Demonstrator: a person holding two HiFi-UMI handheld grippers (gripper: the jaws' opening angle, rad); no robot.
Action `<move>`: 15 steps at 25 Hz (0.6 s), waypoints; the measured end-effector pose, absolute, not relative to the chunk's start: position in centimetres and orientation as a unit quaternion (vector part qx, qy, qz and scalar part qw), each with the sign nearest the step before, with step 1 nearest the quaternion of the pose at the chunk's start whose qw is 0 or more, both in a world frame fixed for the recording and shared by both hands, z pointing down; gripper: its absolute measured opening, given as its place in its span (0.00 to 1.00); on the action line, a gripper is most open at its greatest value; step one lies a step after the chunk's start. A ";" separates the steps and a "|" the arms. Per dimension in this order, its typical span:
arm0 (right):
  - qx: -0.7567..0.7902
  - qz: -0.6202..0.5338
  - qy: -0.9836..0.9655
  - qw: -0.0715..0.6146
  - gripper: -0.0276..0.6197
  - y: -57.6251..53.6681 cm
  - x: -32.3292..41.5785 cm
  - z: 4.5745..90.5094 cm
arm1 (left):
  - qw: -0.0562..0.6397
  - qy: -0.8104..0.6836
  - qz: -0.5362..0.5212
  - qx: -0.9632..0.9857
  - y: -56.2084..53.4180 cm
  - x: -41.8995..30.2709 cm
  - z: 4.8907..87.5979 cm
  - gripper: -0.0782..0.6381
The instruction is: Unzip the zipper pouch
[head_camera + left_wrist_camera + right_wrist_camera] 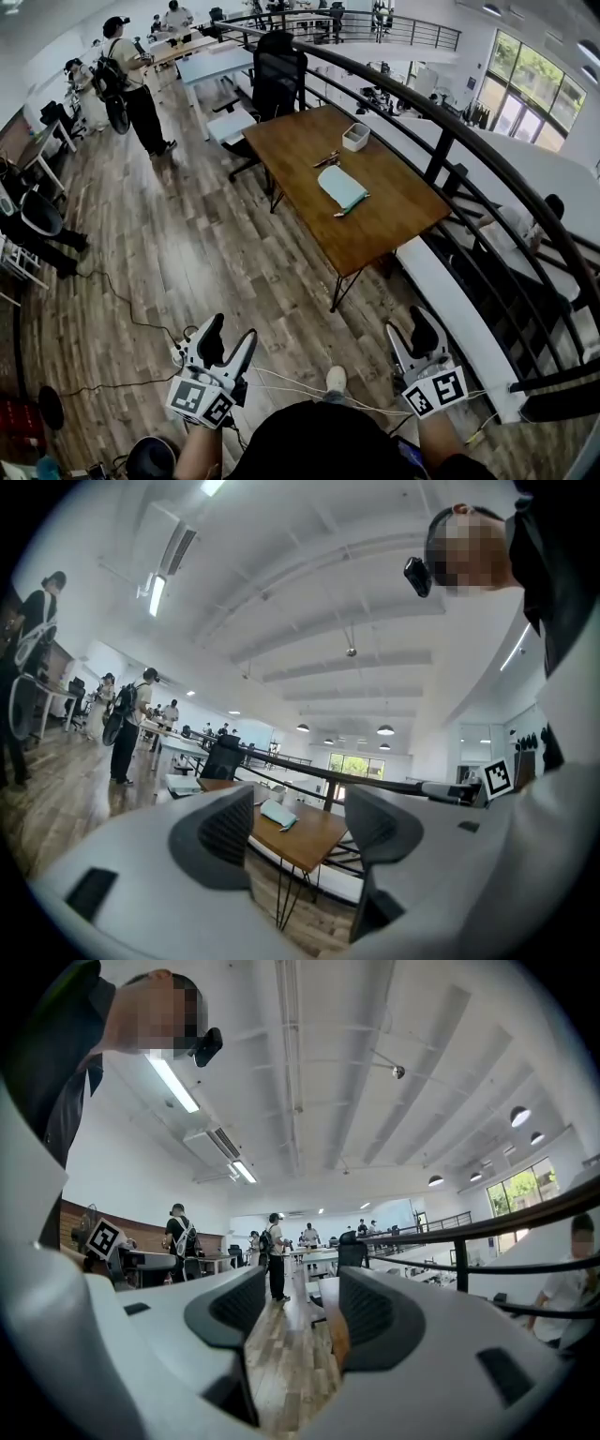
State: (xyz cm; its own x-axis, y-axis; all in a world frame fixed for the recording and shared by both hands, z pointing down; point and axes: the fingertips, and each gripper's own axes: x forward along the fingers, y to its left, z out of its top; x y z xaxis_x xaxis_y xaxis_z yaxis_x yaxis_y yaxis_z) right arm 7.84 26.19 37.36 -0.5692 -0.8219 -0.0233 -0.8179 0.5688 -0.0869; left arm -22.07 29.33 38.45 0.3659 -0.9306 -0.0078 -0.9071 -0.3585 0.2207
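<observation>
The zipper pouch [343,188], pale teal and flat, is lying on the wooden table [403,211] far ahead, near the table's middle; its zipper cannot be made out from here. A white container [356,137] is sitting farther along the table; a few small dark things [327,159], too small to tell, are lying between container and pouch, just beside the pouch's far end. A black office chair [278,80] is standing at the table's far left end; a dark curved railing [450,141] is running along the table's right side.

The left gripper [232,333] is being held low and near, at the left, well apart from the table; its jaws are standing wide apart with nothing between them, and in the left gripper view the pouch is showing far off in the gap. The right gripper [410,330] is being held near, at the right, also well apart from the pouch; its jaws are standing wide too, gripping nothing, with only the wooden floor [216,244] and the table's edge showing beyond them.

A person with a backpack [131,84] is standing on the floor far to the left; a white shoe [335,379] is showing between the two grippers.
</observation>
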 end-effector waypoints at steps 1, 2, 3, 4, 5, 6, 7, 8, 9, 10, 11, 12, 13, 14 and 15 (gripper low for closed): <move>-0.460 -0.032 0.887 0.032 0.41 25.2 8.1 37.3 | 0.088 -0.562 -0.066 0.820 28.5 -21.9 38.3 0.52; -0.458 -0.031 0.888 0.034 0.41 24.3 8.3 37.3 | 0.088 -0.566 -0.067 0.817 27.7 -21.7 38.3 0.52; -0.456 -0.032 0.888 0.035 0.41 23.5 8.7 37.3 | 0.089 -0.569 -0.069 0.814 27.0 -21.5 38.3 0.52; -0.456 -0.032 0.889 0.036 0.41 22.6 9.3 37.4 | 0.090 -0.572 -0.070 0.813 26.2 -21.2 38.3 0.52; -0.457 -0.033 0.888 0.036 0.41 21.7 9.9 37.5 | 0.090 -0.573 -0.070 0.812 25.5 -20.8 38.3 0.52; -0.458 -0.034 0.888 0.037 0.41 20.8 10.5 37.6 | 0.088 -0.574 -0.069 0.811 24.7 -20.3 38.2 0.52; -0.459 -0.035 0.887 0.038 0.40 19.9 11.2 37.6 | 0.085 -0.574 -0.067 0.812 23.9 -19.8 38.2 0.52; -0.460 -0.036 0.886 0.039 0.40 18.9 11.8 37.6 | 0.083 -0.575 -0.065 0.812 23.1 -19.4 38.0 0.52; -0.461 -0.037 0.886 0.039 0.40 18.0 12.5 37.5 | 0.082 -0.576 -0.063 0.811 22.3 -19.0 38.0 0.52; -0.462 -0.039 0.885 0.040 0.40 17.3 13.1 37.5 | 0.084 -0.578 -0.061 0.810 21.5 -18.5 37.9 0.52; -0.462 -0.042 0.885 0.040 0.40 16.6 13.8 37.6 | 0.086 -0.579 -0.061 0.808 20.8 -18.0 38.0 0.52; -0.462 -0.045 0.885 0.040 0.40 16.0 14.5 37.7 | 0.088 -0.581 -0.061 0.807 20.2 -17.4 38.1 0.52; -0.462 -0.049 0.885 0.039 0.40 15.4 15.1 37.9 | 0.090 -0.583 -0.061 0.805 19.7 -16.9 38.2 0.52; -0.461 -0.054 0.885 0.038 0.40 14.8 15.6 38.2 | 0.092 -0.586 -0.060 0.803 19.2 -16.4 38.4 0.52; -0.459 -0.058 0.886 0.036 0.40 14.3 16.1 38.5 | 0.094 -0.587 -0.058 0.802 18.7 -16.0 38.6 0.52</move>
State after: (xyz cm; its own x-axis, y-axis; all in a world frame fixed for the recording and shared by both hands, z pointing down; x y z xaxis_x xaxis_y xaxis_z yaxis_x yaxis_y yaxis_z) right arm 16.06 14.35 38.50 -0.5762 -0.8172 -0.0101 -0.8088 0.5720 -0.1364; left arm -15.98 18.69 38.58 0.3033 -0.9528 0.0172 -0.9308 -0.2923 0.2195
